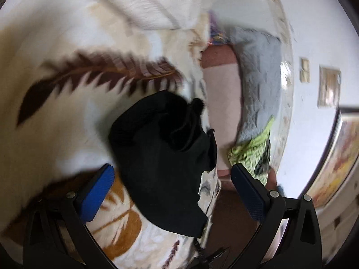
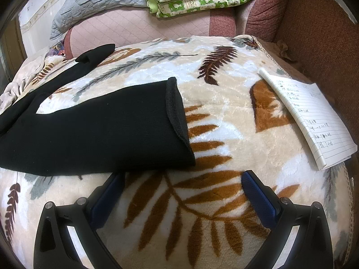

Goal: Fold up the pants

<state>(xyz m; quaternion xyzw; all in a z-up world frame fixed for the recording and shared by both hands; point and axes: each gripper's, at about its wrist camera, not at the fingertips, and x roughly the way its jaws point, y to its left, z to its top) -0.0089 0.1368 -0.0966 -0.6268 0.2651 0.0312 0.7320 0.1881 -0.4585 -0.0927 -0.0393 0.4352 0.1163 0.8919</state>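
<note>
So the black knit pants are spread out on the fuzzy cream leaf-print blanket with the two legs splayed apart, looks like nothing's folded yet. Right gripper hovers wide open and empty just short of the near leg's cuff, probably lining up a grab. Left gripper is also spread wide, bunched black fabric in front of it, nothing pinched.
</note>
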